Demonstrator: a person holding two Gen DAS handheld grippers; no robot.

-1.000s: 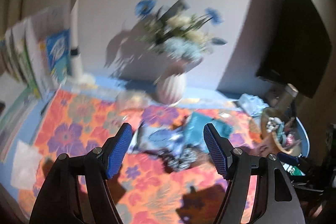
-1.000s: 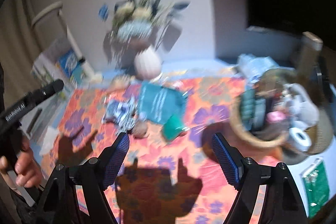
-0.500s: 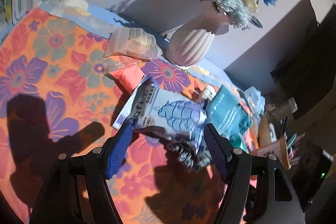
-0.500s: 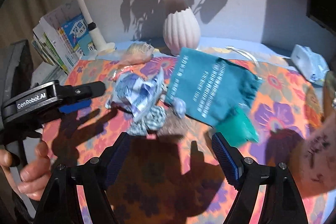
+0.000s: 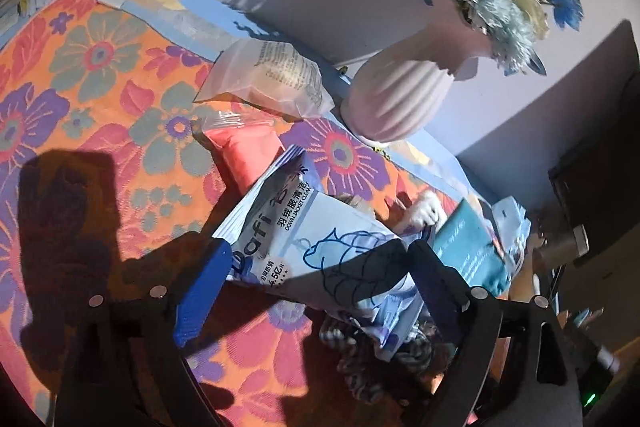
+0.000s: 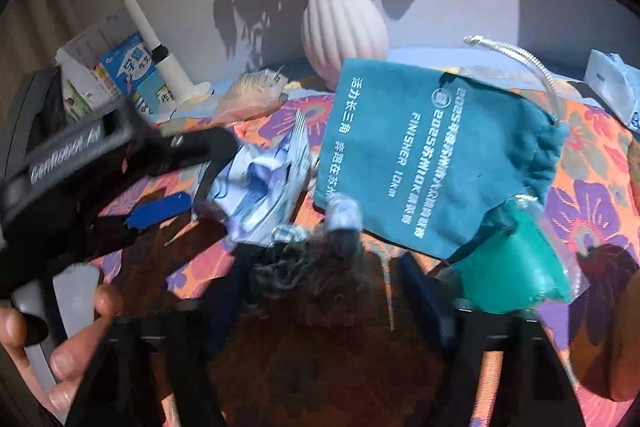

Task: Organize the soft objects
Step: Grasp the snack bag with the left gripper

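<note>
On the floral cloth [image 5: 100, 75], left gripper [image 5: 316, 267] opening astride the wipes pack [image 5: 320, 239]; right gripper [image 6: 320, 291] closing over the dark fuzzy bundle [image 6: 292, 267], contact unclear. Risk: snagging the adjacent teal pouch [image 6: 432, 155].

Right hand-held gripper [image 6: 320, 291] closing over dark fuzzy item [image 6: 304, 267]; teal pouch [image 6: 432, 155] just beyond

A pale blue wipes packet [image 5: 320, 251] lies tilted atop the pile on the flowered cloth, half in shadow; a checked knotted fabric bundle [image 5: 376, 359] sits under its lower edge; a pink soft pack [image 5: 250, 155] lies just behind; a teal drawstring pouch [image 6: 432, 155] lies flat beside them, overlapping a green bagged item [image 6: 516, 267].
</note>
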